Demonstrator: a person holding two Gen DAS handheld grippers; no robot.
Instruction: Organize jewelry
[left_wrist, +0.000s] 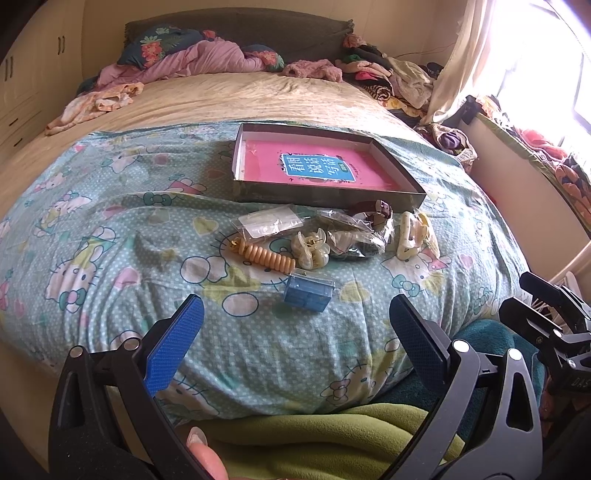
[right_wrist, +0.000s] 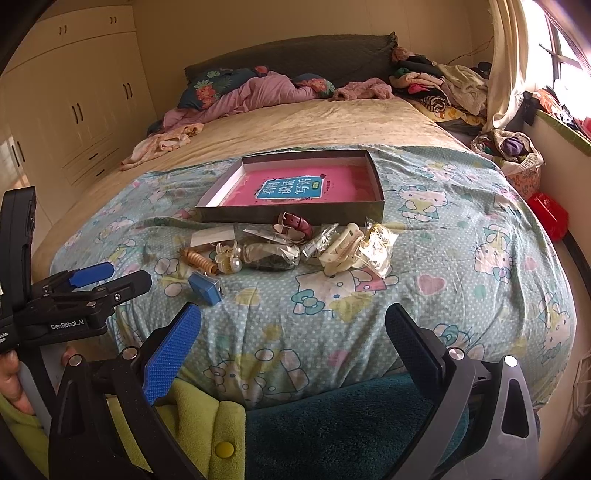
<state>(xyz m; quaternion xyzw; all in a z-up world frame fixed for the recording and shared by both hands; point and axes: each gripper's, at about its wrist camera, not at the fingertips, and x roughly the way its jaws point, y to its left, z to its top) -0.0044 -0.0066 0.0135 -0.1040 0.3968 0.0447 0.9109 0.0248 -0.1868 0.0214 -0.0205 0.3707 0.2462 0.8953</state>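
The left gripper (left_wrist: 295, 325) sits at the bottom of its frame with its jaws spread wide and nothing between them; the right gripper (right_wrist: 293, 334) is likewise wide and holds nothing, low in its own frame. Both hang over the near edge of the bed (left_wrist: 122, 229), apart from the jewelry. In the left view the jewelry lies in a loose row across the centre of the frame, just below the box (left_wrist: 325, 192). Nearest to the left gripper, just above the gap between its fingers, is a small blue case (left_wrist: 308, 293). Above that lie a beaded bracelet (left_wrist: 267, 258), a pale claw clip (left_wrist: 310, 249), clear bags (left_wrist: 267, 223), a dark red watch (left_wrist: 378, 212) and, to the right, a cream clip (left_wrist: 410, 236). In the right view the same row sits above centre, with the blue case (right_wrist: 205, 288) up and left of the right gripper's left finger. The left gripper (right_wrist: 92, 275) shows at the left edge there. The box is open, its floor covered by a pink book (left_wrist: 317, 168).
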